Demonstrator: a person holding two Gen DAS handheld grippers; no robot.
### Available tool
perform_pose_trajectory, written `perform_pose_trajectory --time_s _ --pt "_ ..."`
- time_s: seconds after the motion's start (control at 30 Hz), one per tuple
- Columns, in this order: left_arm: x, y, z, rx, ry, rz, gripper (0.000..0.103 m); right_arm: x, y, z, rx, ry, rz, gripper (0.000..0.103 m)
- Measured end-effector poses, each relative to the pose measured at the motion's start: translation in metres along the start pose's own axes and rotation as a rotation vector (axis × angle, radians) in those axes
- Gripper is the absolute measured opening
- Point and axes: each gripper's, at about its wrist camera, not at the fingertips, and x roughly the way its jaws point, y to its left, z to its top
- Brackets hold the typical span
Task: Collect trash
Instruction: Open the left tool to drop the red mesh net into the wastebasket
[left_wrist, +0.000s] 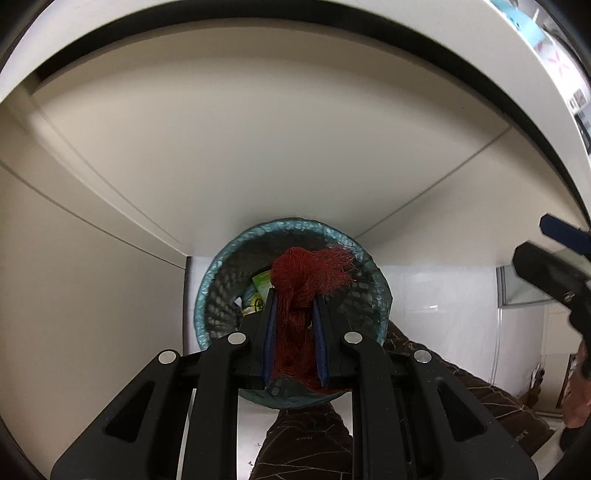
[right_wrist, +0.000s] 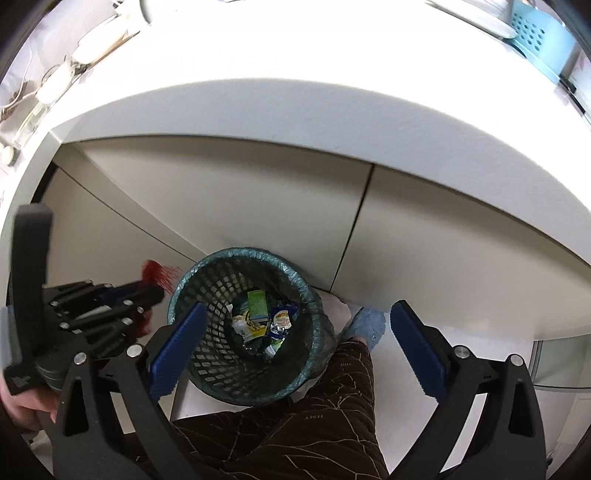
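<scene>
While the left gripper (left_wrist: 293, 314) is clamped on a bunched red net bag (left_wrist: 299, 291) directly above the mouth of the mesh wastebasket (right_wrist: 207, 280), the right gripper (right_wrist: 295, 343) stands wide apart with nothing between its blue pads (right_wrist: 181, 347). The basket, lined with a teal bag and holding wrappers (right_wrist: 258, 314) at its bottom, sits on the pale floor against a beige cabinet front (right_wrist: 229, 199) under a white countertop (right_wrist: 295, 110). A person's brown patterned trouser leg (right_wrist: 332, 406) and blue slipper (right_wrist: 365, 325) press close beside the basket, crowding its near side.
</scene>
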Motion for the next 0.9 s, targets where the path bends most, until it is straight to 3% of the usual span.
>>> perform_pose_trajectory --time_s 0.33,0.7,0.9 --pt "0.016 -0.019 0.005 0.045 0.024 0.004 0.019 -0.001 -0.009 -0.001 -0.007 0.036 -0.024 0.095" --pt "0.024 -0.030 0.006 0.061 0.013 0.001 0.030 -0.005 -0.014 0.000 0.003 0.038 -0.021 0.095" --pt "0.018 -0.032 0.007 0.063 -0.005 -0.010 0.046 -0.007 -0.016 0.000 0.012 0.034 -0.020 0.095"
